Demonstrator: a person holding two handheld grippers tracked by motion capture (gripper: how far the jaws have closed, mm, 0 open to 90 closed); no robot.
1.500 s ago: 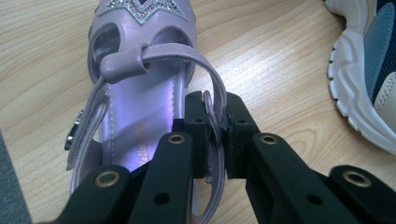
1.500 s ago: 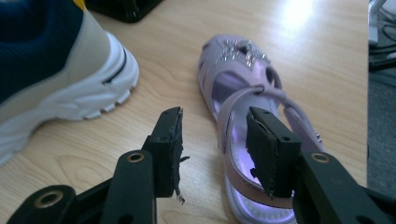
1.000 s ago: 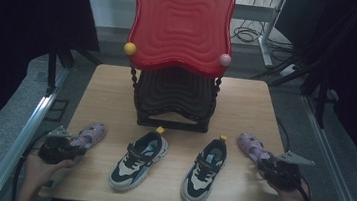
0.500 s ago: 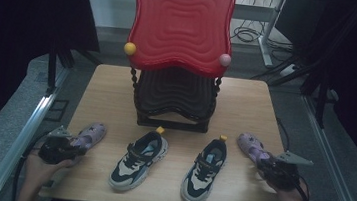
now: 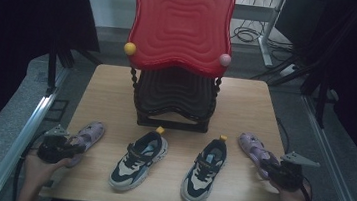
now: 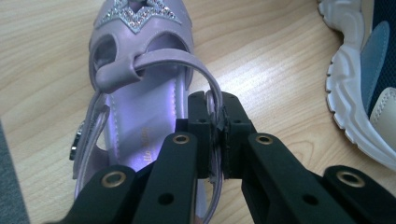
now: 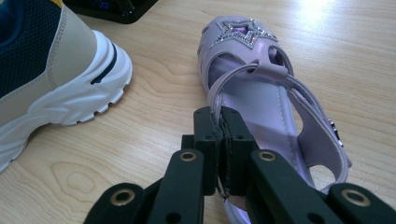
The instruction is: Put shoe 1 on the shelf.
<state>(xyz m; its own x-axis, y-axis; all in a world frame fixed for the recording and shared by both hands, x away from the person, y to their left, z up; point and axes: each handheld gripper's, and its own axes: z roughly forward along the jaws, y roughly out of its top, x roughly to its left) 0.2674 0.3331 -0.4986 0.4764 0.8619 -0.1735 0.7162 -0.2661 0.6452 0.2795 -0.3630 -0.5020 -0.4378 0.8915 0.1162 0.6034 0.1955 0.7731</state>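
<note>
Now both grippers, left [image 6: 215, 140] and right [image 7: 219, 149], have just closed their fingers on the sandals' [image 6: 140, 116] [image 7: 266, 102] straps near the table's [image 5: 247, 95] front corners, ready for lifting.

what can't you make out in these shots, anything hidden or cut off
- Left sandal: its heel, left gripper view, hidden behind the left hand-held gripper.
- Right sandal: its heel, right gripper view, hidden behind the right hand-held gripper.
- Sneaker: cut off by the left edge, right gripper view.
- Black rack: its upper part, high view, hidden by the red tray.
</note>
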